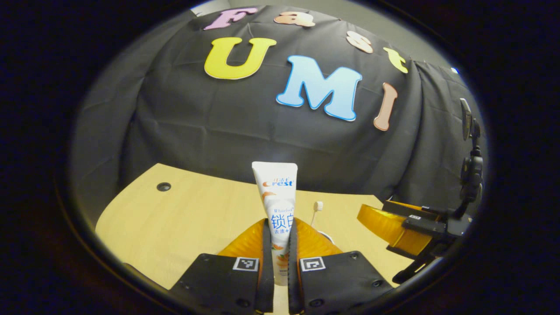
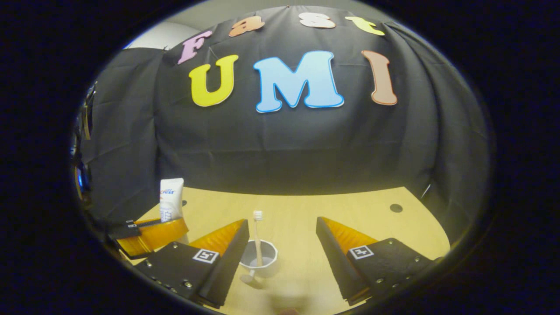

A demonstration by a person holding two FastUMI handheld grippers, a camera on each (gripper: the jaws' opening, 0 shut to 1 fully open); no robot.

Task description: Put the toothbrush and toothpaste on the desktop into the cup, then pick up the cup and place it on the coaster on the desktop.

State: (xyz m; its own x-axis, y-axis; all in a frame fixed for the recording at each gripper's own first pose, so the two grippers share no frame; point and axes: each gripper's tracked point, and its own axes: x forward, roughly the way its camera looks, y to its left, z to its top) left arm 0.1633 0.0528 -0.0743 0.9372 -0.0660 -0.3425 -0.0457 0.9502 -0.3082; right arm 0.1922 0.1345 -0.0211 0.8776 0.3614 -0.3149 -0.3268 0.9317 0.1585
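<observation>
My left gripper (image 1: pixel 280 222) is shut on a white toothpaste tube (image 1: pixel 278 197), which stands upright between its fingers above the wooden desktop (image 1: pixel 188 214). Just behind the tube, to the right, rises the toothbrush head (image 1: pixel 318 205). In the right gripper view, a small white cup (image 2: pixel 262 260) stands on the desk with the toothbrush (image 2: pixel 258 234) upright in it. My right gripper (image 2: pixel 282 221) is open, and the cup sits low between its fingers, close to the left one. Left of the cup, the left gripper (image 2: pixel 148 234) holds the toothpaste tube (image 2: pixel 171 199).
The right gripper (image 1: pixel 407 225) shows at the right edge of the left gripper view. The desk has a round cable hole at its far left (image 1: pixel 163 187) and another at its far right (image 2: pixel 396 208). Black cloth closes off the back of the desk.
</observation>
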